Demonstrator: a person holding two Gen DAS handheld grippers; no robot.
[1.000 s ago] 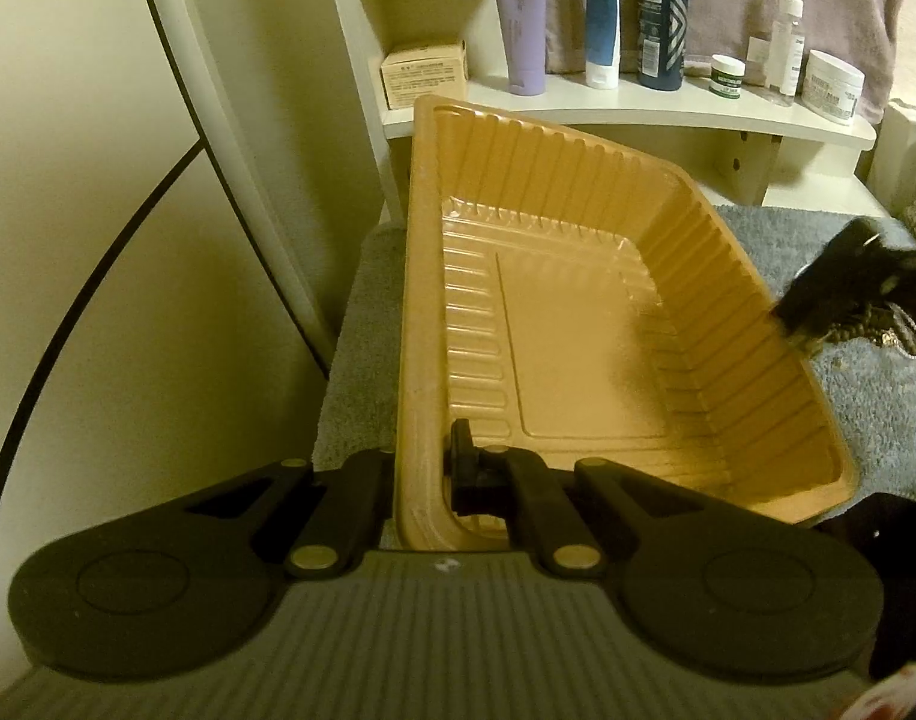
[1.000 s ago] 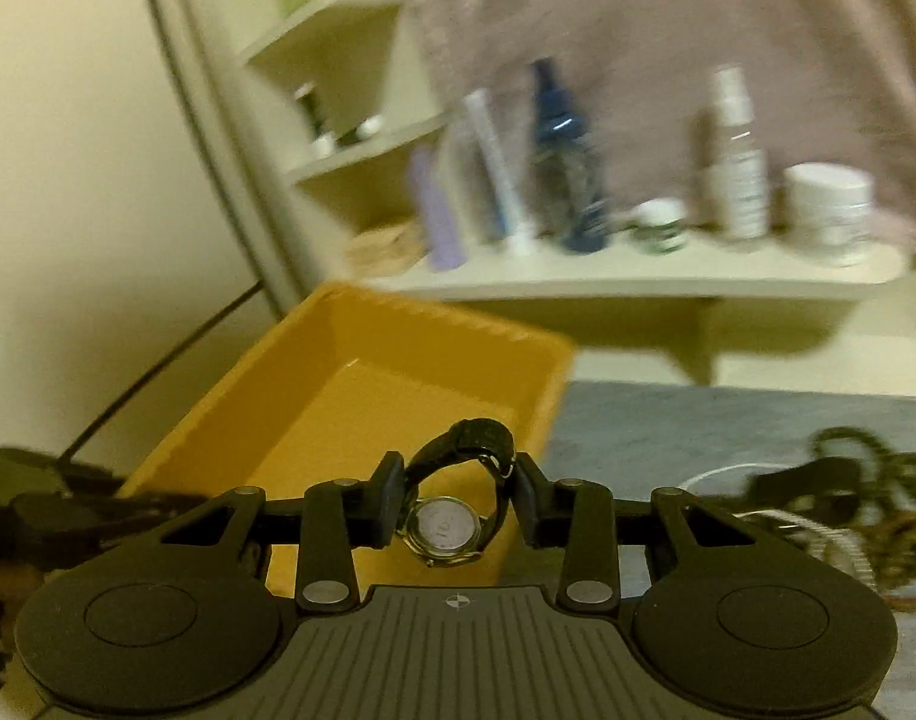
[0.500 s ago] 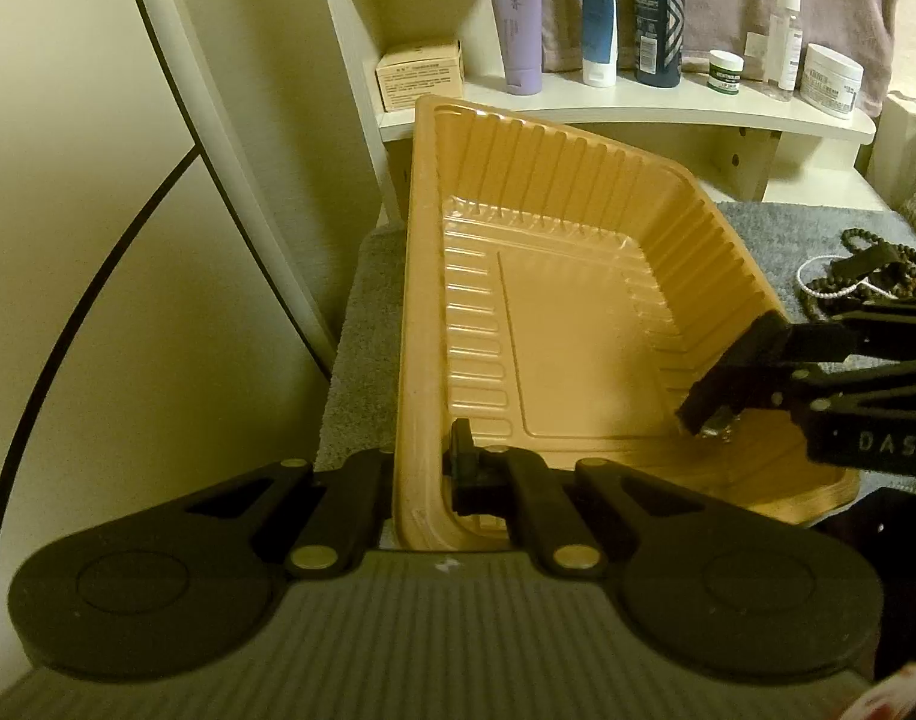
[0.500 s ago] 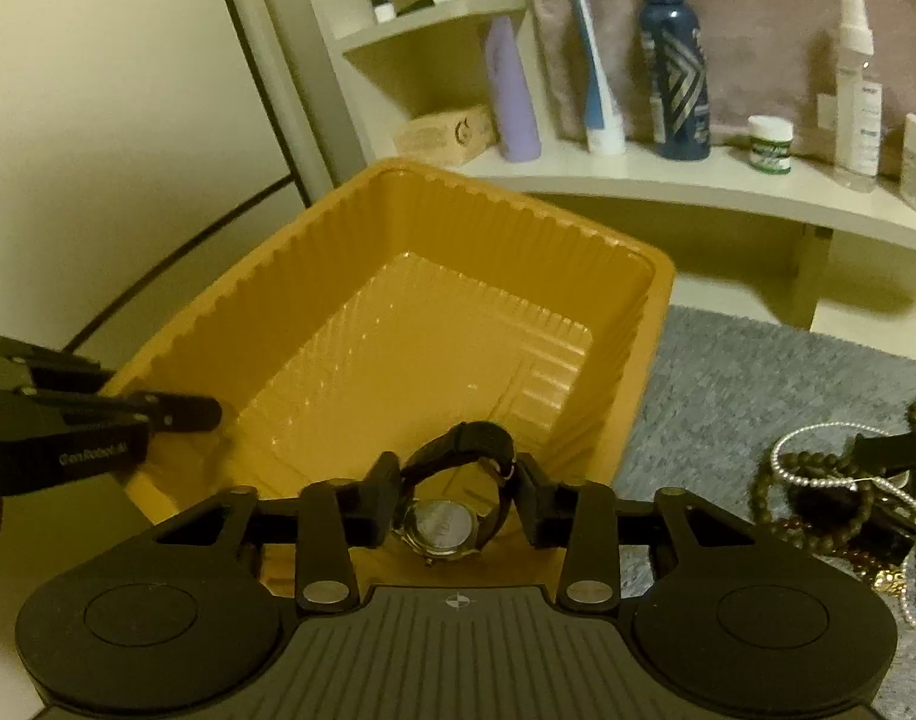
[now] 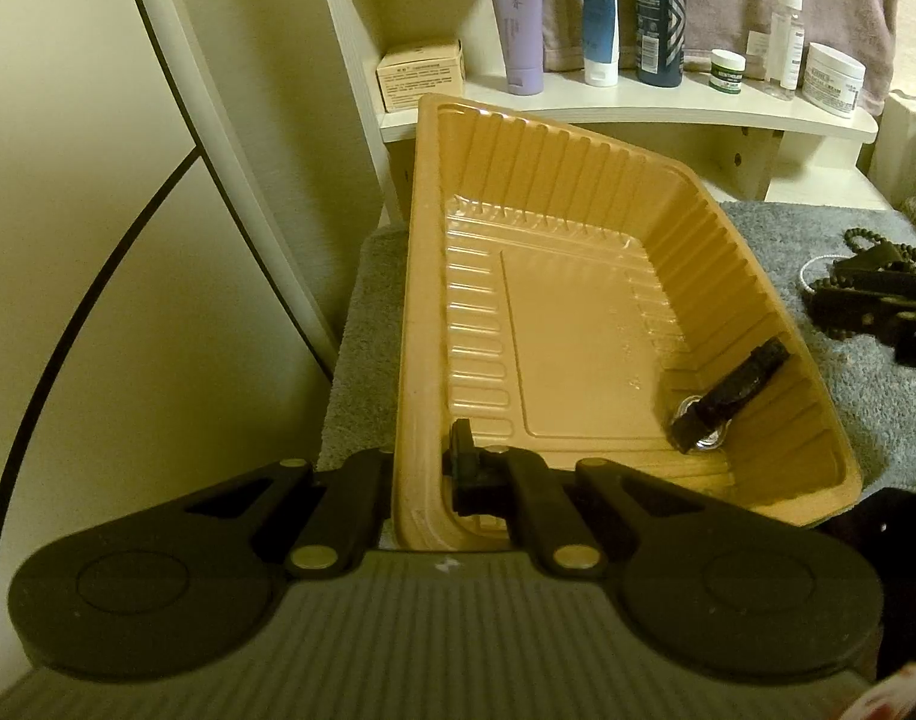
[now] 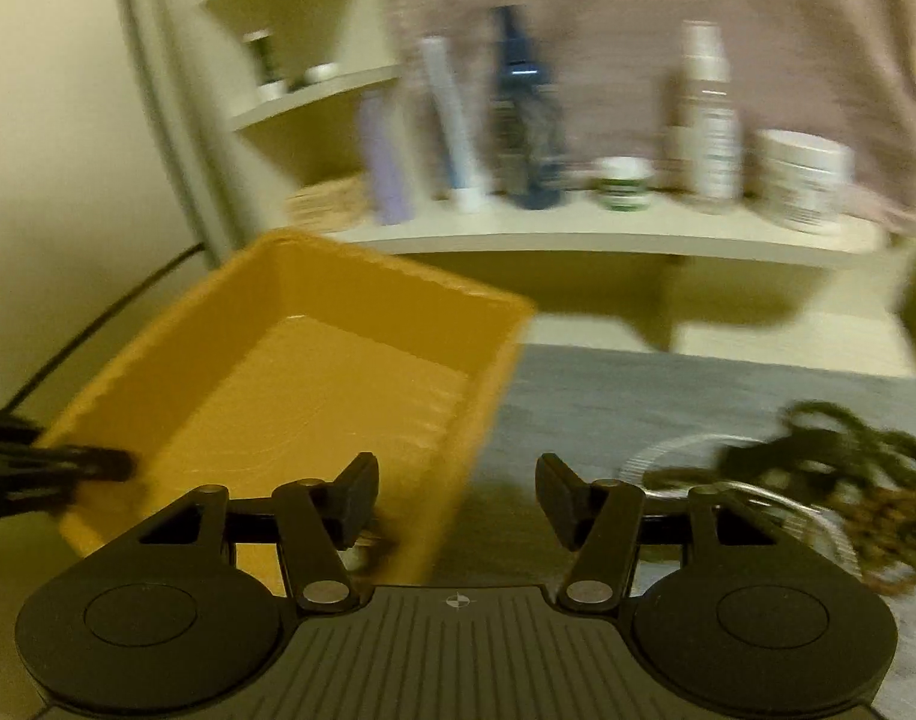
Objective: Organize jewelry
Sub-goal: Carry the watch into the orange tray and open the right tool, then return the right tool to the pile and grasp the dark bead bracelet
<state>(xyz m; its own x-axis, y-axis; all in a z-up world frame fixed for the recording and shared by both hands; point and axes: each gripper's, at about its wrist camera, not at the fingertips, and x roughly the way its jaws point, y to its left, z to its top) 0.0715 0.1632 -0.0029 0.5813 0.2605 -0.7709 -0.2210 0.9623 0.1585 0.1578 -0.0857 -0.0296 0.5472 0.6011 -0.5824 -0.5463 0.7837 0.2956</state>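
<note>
My left gripper is shut on the near left wall of an orange ribbed plastic tray, holding it tilted on a grey mat. A black-strapped watch lies inside the tray, in its near right corner against the wall. My right gripper hovers over the tray's right rim and the mat. Its jaws are opening and nothing is between them. In the left wrist view its fingers sit just right of the tray, beside a pile of dark bead strands and a white pearl strand.
A white shelf behind the tray carries several bottles, tubes and jars, plus a small box. A curved mirror edge stands at the left. The grey mat stretches to the right.
My right gripper opened and let go of the watch, which now lies in the tray. That gripper then pulled back to the right, out of the tray. My left gripper kept its hold.
</note>
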